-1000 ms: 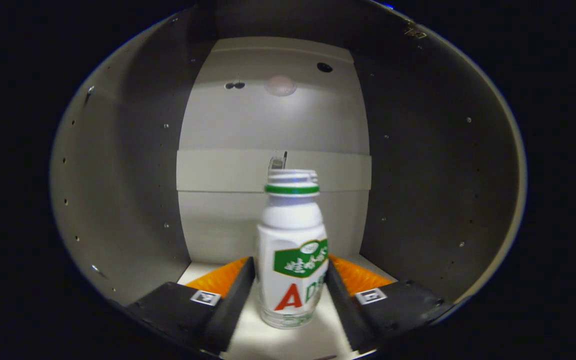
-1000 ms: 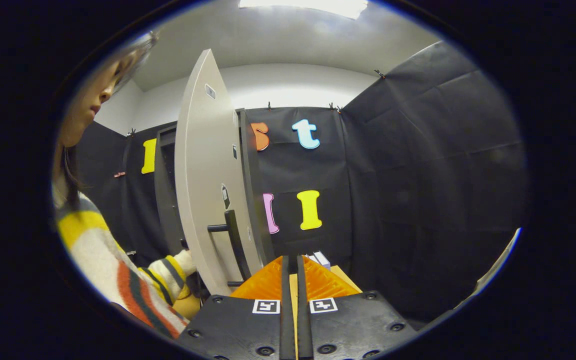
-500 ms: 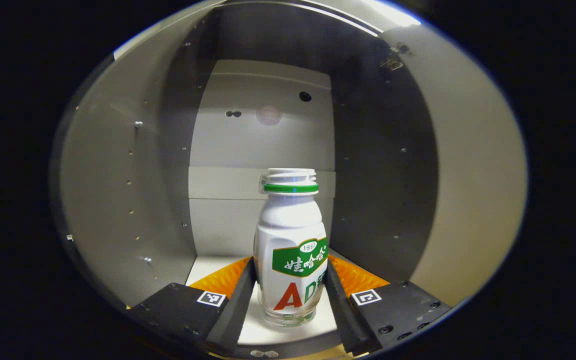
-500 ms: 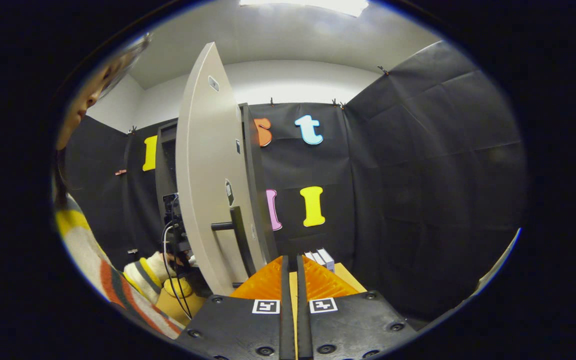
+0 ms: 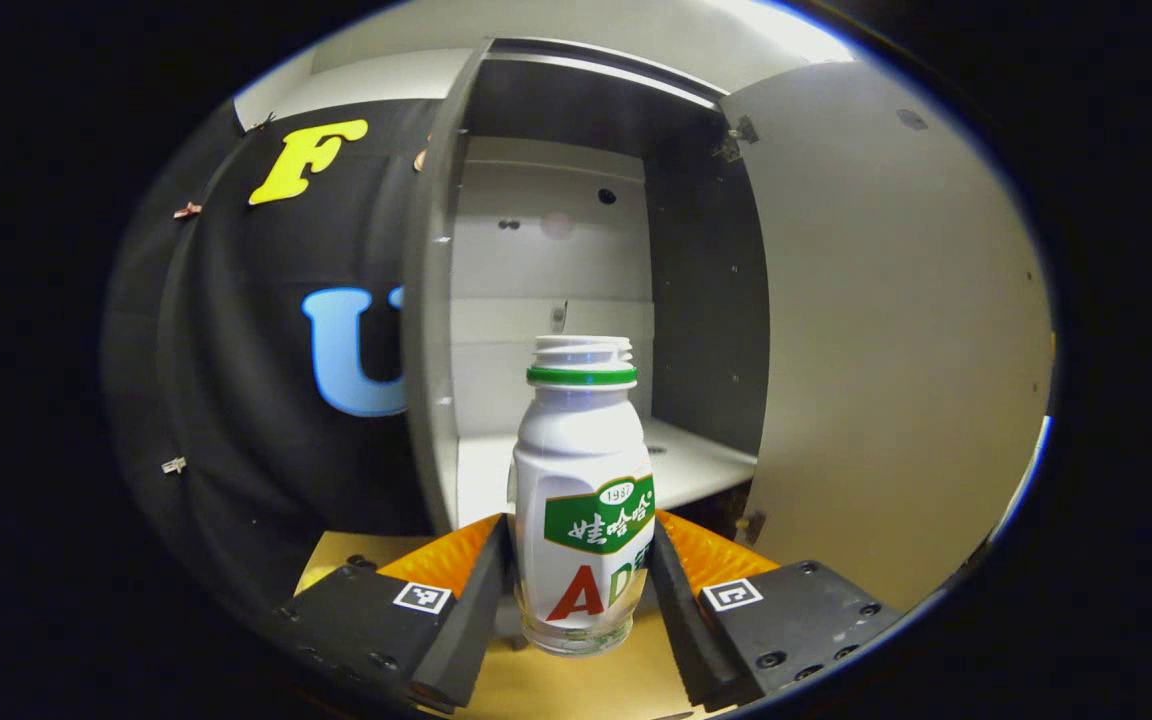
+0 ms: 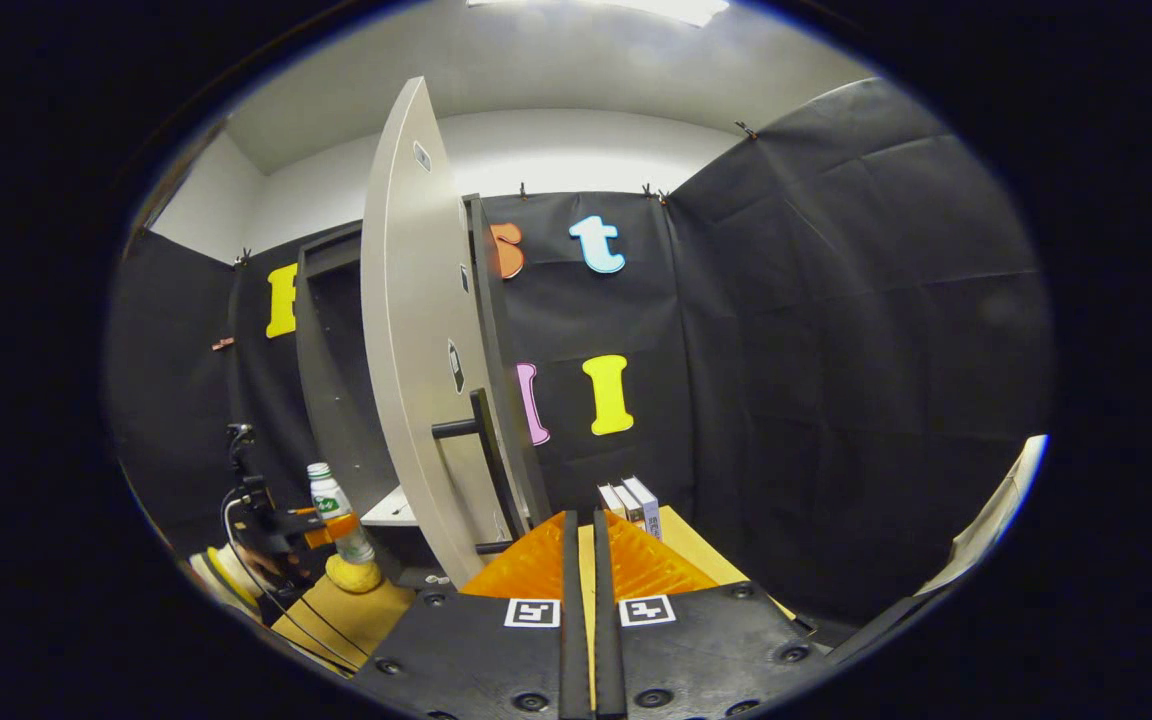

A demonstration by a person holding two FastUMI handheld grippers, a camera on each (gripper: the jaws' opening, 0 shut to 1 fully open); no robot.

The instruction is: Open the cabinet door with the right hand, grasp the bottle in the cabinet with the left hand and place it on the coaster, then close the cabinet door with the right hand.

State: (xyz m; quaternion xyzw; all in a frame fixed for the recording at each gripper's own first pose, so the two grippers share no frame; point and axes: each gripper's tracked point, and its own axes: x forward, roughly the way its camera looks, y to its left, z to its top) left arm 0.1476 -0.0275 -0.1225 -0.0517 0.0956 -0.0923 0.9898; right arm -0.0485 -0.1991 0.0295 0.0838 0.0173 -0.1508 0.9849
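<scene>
A white bottle [image 5: 581, 490] with a green neck ring and a green and red label stands upright between the fingers of my left gripper [image 5: 581, 590], which is shut on it. It hangs in front of the open grey cabinet [image 5: 556, 300], outside the shelf and above the wooden table [image 5: 576, 685]. In the right gripper view the same bottle [image 6: 333, 505] and the left gripper [image 6: 321, 530] show small at the lower left, in front of the cabinet opening. The cabinet door [image 6: 416, 330] stands wide open with its dark bar handle [image 6: 481, 450] facing me. My right gripper [image 6: 583, 560] is shut on nothing, just right of the handle.
The door's inner face [image 5: 896, 330] rises close on the right of the left gripper. Small boxes [image 6: 629, 500] stand on the table [image 6: 356, 615] by the back cloth wall. A striped sleeve [image 6: 211, 575] and a yellow rounded object [image 6: 354, 573] lie below the bottle.
My left gripper has drawn back out of the cabinet with the bottle, from the shelf to above the table. The right gripper has barely moved; the person has slid out of its view.
</scene>
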